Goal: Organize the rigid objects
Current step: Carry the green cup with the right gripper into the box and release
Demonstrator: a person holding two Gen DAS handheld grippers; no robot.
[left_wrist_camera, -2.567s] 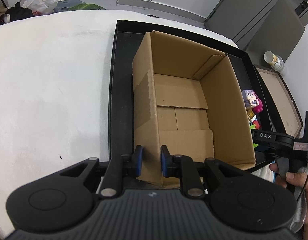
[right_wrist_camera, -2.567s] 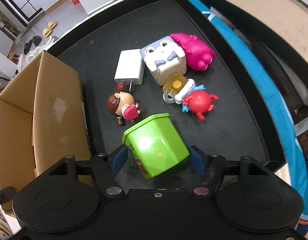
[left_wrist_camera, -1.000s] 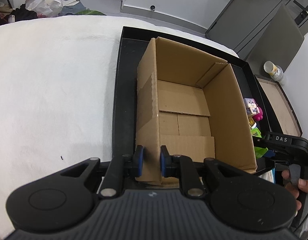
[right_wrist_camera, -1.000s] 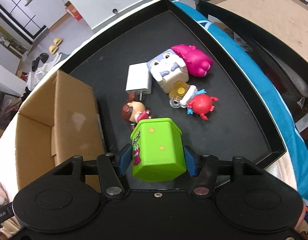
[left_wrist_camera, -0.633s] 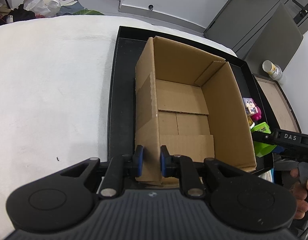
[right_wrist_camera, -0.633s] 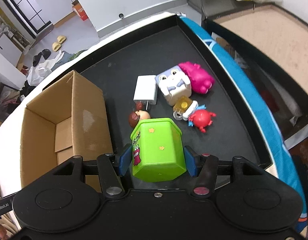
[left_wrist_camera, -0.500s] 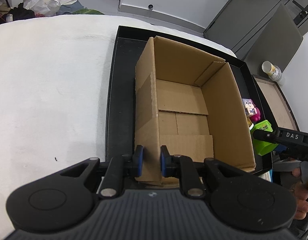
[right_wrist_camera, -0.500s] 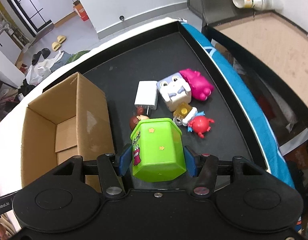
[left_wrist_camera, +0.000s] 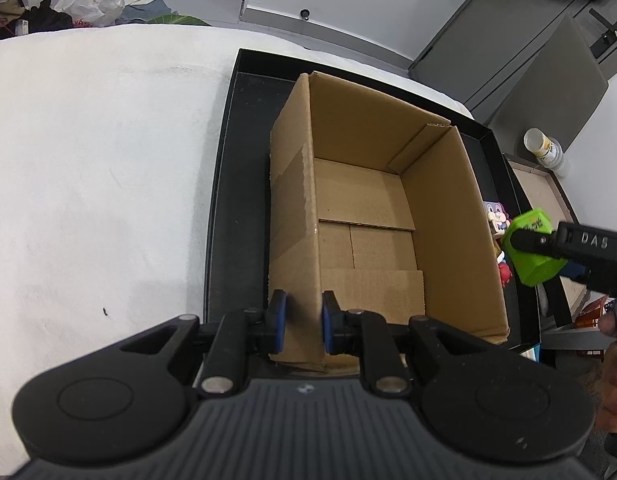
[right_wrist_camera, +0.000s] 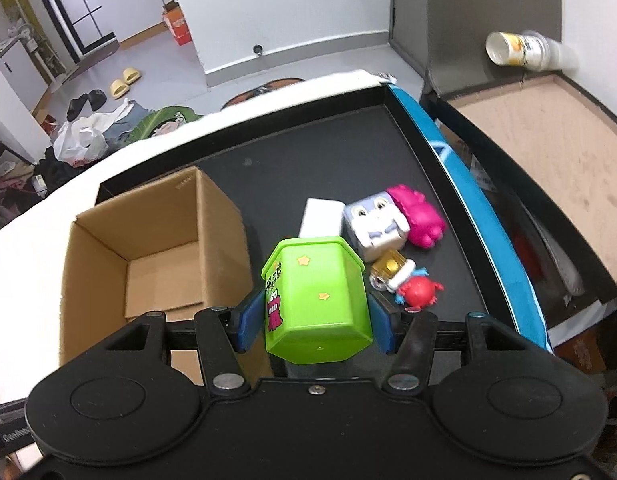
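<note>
A white-covered bench (left_wrist_camera: 100,168) carries a shallow black tray (left_wrist_camera: 232,184), and on the tray's left part stands an open cardboard box (left_wrist_camera: 372,216), its flaps folded down inside and nothing lying on its floor. The left gripper (left_wrist_camera: 300,322) is closed on the near left wall of that box, one blue pad on the outside and the other on the inside of the cardboard. The right gripper (right_wrist_camera: 314,322) is clamped on a green toy tin (right_wrist_camera: 314,300), pressing it from both sides; the tin is held clear of the tray, above the strip of tray just to the right of the box, with its printed red cartoon figure facing left. In the left wrist view the same tin (left_wrist_camera: 532,252) hangs just outside the box's right wall, beside a person's hand (left_wrist_camera: 612,360) on the gripper handle. On the tray beyond the tin lie the remaining toys, close together: a white charger block (right_wrist_camera: 322,216), a grey-blue cube toy with a face (right_wrist_camera: 374,226) touching a pink toy (right_wrist_camera: 418,218), a small yellow-and-white piece (right_wrist_camera: 390,270), and a red crab-like figure (right_wrist_camera: 418,290) nearest the gripper. A paper cup (right_wrist_camera: 516,50) stands at the far right by a second, brown-lined tray (right_wrist_camera: 548,140).
</note>
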